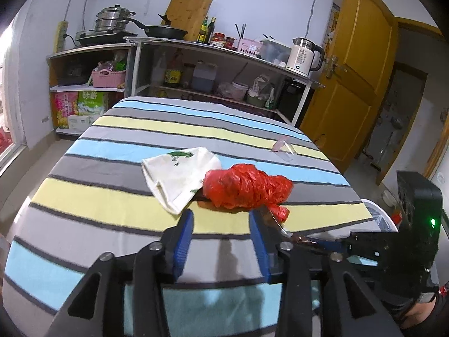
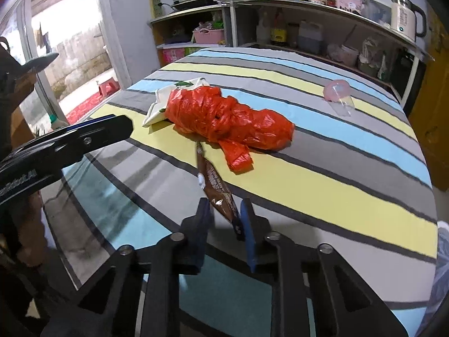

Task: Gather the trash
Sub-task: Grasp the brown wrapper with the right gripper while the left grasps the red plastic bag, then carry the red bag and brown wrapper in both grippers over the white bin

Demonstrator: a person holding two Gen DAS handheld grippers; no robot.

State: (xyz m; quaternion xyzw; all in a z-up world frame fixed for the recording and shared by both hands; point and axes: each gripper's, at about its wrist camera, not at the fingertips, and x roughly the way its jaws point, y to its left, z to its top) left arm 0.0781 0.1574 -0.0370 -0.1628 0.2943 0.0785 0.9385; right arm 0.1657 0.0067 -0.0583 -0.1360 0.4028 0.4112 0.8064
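Right tongs [image 2: 224,219] grasp the near end of a brown wrapper [image 2: 216,188] lying on the striped counter [image 2: 336,196]. Left tongs [image 1: 221,224] are released, empty, just short of a red bag [image 1: 247,188]. Beside it lies a white cloth [image 1: 179,177]; farther off, a clear cup [image 2: 338,94]. Kettle [image 1: 304,56] display reads "55".

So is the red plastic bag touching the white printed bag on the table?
Touching. In the right wrist view the red plastic bag lies over the near edge of the white printed bag, with no gap between them.
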